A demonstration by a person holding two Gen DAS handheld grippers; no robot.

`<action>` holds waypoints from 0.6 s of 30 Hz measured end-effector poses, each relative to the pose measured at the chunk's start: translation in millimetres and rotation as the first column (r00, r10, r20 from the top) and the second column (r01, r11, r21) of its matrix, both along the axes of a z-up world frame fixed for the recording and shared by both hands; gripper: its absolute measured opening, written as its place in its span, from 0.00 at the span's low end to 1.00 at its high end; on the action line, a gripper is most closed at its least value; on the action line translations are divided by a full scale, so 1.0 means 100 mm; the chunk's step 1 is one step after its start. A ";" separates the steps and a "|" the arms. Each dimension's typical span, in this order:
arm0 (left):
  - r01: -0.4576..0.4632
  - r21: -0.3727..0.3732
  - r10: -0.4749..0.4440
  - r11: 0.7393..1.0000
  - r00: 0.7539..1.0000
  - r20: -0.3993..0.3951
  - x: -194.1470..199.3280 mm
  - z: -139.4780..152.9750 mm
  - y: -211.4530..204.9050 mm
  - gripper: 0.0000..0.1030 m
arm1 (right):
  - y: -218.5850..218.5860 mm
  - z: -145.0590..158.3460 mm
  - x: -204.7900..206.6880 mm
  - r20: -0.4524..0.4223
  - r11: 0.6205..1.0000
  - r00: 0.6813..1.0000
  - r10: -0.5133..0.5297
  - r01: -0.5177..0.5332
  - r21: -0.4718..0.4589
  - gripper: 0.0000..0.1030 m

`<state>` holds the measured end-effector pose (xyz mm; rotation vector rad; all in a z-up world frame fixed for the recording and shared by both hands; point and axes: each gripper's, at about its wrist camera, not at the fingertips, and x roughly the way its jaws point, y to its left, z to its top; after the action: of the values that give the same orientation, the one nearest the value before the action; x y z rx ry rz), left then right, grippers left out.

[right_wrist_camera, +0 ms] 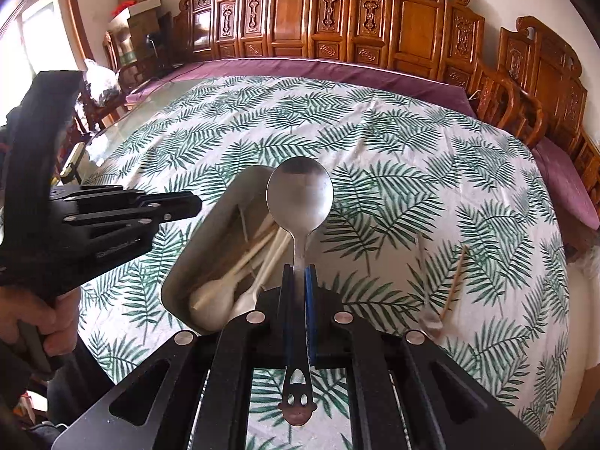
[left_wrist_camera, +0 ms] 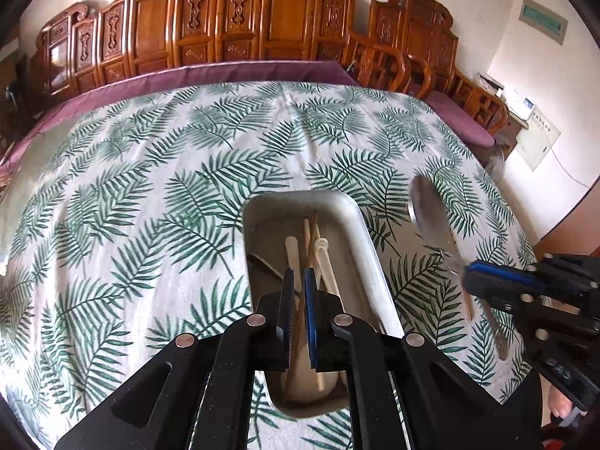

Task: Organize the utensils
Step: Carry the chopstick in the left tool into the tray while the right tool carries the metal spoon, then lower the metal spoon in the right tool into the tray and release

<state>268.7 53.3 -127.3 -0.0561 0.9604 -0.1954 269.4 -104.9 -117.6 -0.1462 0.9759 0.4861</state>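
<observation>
A metal tray (left_wrist_camera: 369, 240) (right_wrist_camera: 225, 202) on the leaf-print cloth holds several pale spoons and chopsticks (left_wrist_camera: 318, 258) (right_wrist_camera: 258, 251). My right gripper (right_wrist_camera: 299, 273) (left_wrist_camera: 468, 281) is shut on the handle of a steel spoon (right_wrist_camera: 300, 195) (left_wrist_camera: 429, 206), held in the air just right of the tray, bowl pointing away. My left gripper (left_wrist_camera: 299, 281) (right_wrist_camera: 195, 202) hovers over the tray with its jaws nearly together and nothing between them. A single wooden chopstick (right_wrist_camera: 454, 281) and a clear plastic utensil (right_wrist_camera: 423, 273) lie on the cloth to the right.
The table (left_wrist_camera: 150, 172) is covered by the leaf cloth over a purple one. Carved wooden chairs (left_wrist_camera: 243, 18) (right_wrist_camera: 412, 18) line the far side and the right. Boxes (right_wrist_camera: 138, 3) stand at the far left corner of the room.
</observation>
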 end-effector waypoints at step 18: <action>-0.018 0.004 0.017 1.000 0.998 0.068 -0.43 0.26 0.52 0.05 | 0.65 -0.23 0.19 -0.077 0.998 0.997 0.016 -0.011 0.055 0.07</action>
<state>226.2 105.3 -101.2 -0.0534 0.8925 -0.1781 288.4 -39.8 -140.2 -0.0852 1.0365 0.5335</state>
